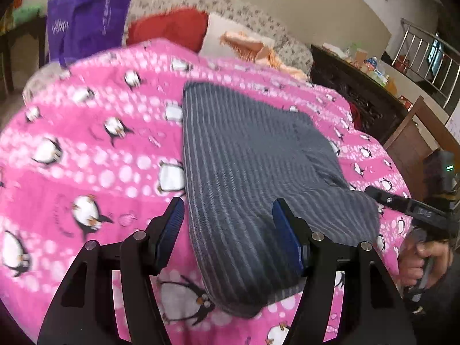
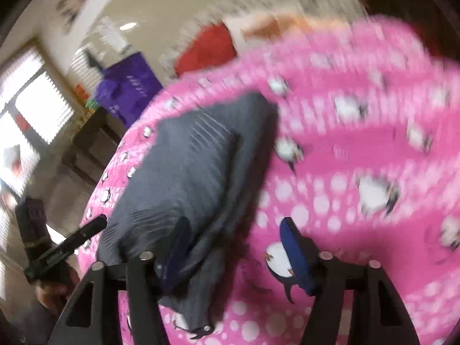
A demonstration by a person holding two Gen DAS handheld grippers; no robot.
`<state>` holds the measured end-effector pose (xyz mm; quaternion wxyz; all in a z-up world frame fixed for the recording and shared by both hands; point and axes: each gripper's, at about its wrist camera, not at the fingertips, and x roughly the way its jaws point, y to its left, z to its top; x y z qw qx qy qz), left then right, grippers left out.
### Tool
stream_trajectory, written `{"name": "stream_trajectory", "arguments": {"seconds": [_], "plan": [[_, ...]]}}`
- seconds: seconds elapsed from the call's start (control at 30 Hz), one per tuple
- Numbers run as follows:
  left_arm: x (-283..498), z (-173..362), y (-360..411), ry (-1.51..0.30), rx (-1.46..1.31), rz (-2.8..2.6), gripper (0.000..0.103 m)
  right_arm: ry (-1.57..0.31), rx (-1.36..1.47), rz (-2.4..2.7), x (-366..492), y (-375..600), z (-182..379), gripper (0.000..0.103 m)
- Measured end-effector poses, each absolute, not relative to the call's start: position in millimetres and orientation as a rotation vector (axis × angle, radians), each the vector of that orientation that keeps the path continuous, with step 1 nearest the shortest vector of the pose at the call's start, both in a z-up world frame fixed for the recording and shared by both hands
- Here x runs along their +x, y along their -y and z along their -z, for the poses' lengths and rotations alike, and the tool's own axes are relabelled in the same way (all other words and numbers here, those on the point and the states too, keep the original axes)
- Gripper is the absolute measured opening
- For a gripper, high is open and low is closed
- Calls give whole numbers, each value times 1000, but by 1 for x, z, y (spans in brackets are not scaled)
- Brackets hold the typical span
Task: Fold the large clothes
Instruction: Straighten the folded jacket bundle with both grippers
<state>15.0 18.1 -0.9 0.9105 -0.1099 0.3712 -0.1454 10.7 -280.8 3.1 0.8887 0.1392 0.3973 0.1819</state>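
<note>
The garment [image 1: 258, 178], grey and striped, lies partly folded on the pink bedspread [image 1: 86, 149]. In the left wrist view the left tongs [image 1: 228, 230] gape wide and hold nothing, one pad over the cloth's near edge, the other over the spread. The right wrist view is blurred: the right tongs [image 2: 234, 247] look wide open and empty, straddling the garment's [image 2: 187, 178] edge. Judged from this, each should pinch a near corner through all layers, then lift evenly.

Legible text: none. Purple bag [image 1: 86, 14] carries white lettering, too blurred to read. Right claw [image 1: 425, 214] body bears small marking, unreadable.
</note>
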Motion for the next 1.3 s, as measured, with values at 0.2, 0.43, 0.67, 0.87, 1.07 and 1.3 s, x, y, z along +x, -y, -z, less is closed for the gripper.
{"name": "stream_trajectory", "arguments": {"seconds": [0.2, 0.43, 0.67, 0.87, 1.07, 1.3], "plan": [[10, -4, 0, -777, -192, 351, 22, -789, 96, -623, 2, 201, -28, 19], [14, 40, 15, -893, -211, 363, 18, -881, 37, -516, 1, 225, 40, 17], [10, 41, 18, -860, -220, 359, 33, -878, 48, -500, -14, 222, 35, 38], [9, 28, 46, -860, -155, 473, 93, -831, -6, -485, -18, 201, 29, 45], [-1, 2, 49, -805, -112, 420, 93, -890, 46, -497, -23, 212, 23, 45], [-5, -64, 12, -657, -319, 271, 103, -784, -1, -318, -65, 241, -29, 56]]}}
